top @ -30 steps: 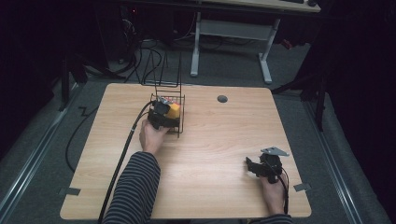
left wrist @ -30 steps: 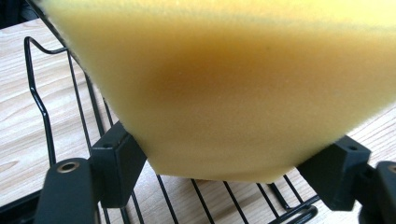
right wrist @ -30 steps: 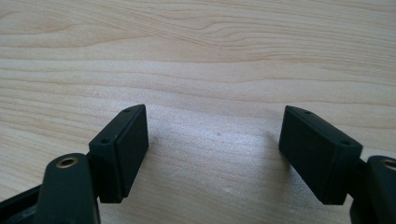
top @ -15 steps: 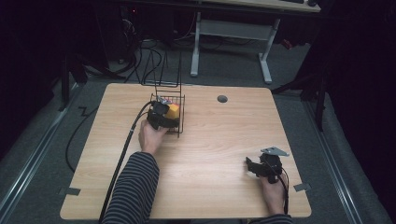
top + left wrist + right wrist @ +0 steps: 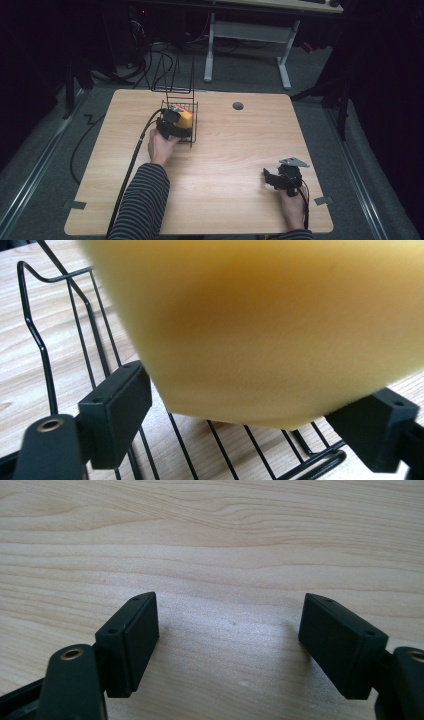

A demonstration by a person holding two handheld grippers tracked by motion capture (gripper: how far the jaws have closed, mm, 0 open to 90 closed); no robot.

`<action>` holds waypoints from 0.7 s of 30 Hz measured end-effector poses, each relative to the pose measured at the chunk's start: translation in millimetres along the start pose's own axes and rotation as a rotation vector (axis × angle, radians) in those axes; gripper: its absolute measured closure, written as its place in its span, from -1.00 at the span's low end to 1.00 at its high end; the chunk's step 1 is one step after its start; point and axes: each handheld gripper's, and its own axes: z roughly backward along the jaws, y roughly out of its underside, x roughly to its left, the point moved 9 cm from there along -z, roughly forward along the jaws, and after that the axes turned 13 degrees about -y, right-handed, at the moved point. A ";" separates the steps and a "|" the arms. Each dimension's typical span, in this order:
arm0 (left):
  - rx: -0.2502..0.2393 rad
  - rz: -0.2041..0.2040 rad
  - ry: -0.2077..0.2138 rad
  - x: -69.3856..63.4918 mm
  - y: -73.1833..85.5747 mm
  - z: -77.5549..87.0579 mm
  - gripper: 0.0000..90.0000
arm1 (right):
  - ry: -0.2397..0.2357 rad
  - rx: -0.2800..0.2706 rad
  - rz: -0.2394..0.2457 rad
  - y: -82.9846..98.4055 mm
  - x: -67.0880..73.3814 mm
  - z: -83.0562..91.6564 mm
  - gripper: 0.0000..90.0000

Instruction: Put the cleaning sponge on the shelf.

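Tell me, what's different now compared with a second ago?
Very little. The left gripper at the black wire basket has just been opening its jaws; the yellow sponge sits between them, and the pads look clear of it, so it seems let go. Both hands stayed where they were, and the right gripper rests open over the bare wooden table, as before.

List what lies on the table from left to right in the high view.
left gripper at the black wire basket with the yellow sponge → round grommet hole → right gripper, its jaws open over bare table.
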 end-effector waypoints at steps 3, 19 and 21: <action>-0.004 0.003 0.000 0.5 0.3 0.3 -0.67 | 0.000 0.000 -0.002 0.0 0.1 0.0 -0.46; -0.010 -0.015 0.041 0.3 1.3 13.5 -0.96 | 0.000 0.000 0.000 0.0 0.0 0.0 -0.46; -0.013 -0.020 0.040 0.7 0.5 16.3 -0.97 | 0.000 0.000 -0.002 0.0 0.1 0.0 -0.46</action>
